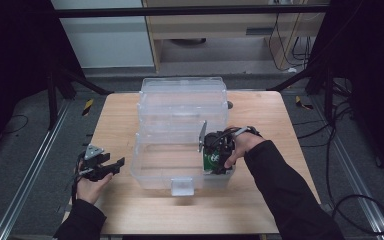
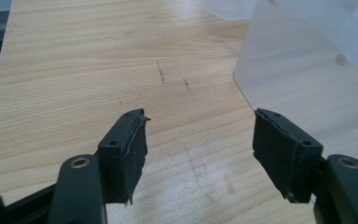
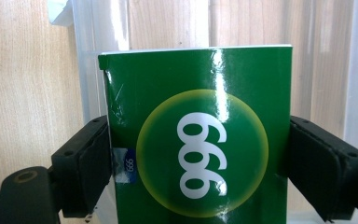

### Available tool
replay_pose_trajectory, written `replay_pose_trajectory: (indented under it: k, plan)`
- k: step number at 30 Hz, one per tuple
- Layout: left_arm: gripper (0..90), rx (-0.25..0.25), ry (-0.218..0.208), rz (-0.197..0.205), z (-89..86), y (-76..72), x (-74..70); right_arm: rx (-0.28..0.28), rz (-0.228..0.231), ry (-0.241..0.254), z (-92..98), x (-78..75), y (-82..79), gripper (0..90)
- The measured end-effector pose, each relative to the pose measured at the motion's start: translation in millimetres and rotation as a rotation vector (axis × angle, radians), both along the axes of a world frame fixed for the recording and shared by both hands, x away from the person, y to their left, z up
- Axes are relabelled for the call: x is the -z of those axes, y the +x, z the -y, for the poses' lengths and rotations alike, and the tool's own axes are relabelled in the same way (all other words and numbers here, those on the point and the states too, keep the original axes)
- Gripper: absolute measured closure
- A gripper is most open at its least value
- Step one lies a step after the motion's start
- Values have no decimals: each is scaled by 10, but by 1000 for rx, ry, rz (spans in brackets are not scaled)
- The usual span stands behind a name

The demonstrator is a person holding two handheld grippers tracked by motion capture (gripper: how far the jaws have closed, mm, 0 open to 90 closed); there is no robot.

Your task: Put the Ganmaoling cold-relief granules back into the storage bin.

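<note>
Right gripper (image 1: 219, 161) clamps green box (image 3: 198, 135), frame centre | left gripper (image 2: 200, 149) wide open, empty | lower box level into clear bin (image 1: 145, 175), clearing its wall.

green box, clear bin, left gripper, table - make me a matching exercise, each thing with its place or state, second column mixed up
Things:
1. green box
2. clear plastic bin
3. left gripper
4. right gripper

Places or states:
A. open, with nothing between its jaws, over bare wood beside the bin's corner
B. stands on the middle of the wooden table, see-through, lid tilted back
C. shut on the sides of the box, down at the bin's near right corner
D. glossy, with white digits in a yellow-edged circle, clamped between two black jaws

Pairs: 1-D, 2-B, 3-A, 4-C
</note>
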State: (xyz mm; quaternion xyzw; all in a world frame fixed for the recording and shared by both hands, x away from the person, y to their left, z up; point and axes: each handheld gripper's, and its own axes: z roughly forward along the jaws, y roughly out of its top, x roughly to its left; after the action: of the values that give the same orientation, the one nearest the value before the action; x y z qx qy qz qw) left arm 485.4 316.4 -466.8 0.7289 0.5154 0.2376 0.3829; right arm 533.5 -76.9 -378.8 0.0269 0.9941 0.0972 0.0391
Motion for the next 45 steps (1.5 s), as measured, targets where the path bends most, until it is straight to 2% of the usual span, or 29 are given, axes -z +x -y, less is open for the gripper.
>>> replay_pose_trajectory:
  k: [9, 23, 33, 40, 45]
  plan:
    - [343, 0, -1, 1, 0, -2, -4, 26, -4, 4, 34, -48, -12, 153]
    - [343, 3, -4, 4, 2, -5, -10, 80, 55, 85, 217, -288, -107, 214]
    - [343, 12, -9, 7, 24, -15, -22, 134, 56, 154, 209, -456, -296, 242]
    - [343, 11, -9, 7, 28, -12, -22, 128, 53, 206, 167, -443, -378, 253]
    - [343, 11, -7, 8, 28, -13, -25, 130, 39, 217, 121, -341, -377, 251]
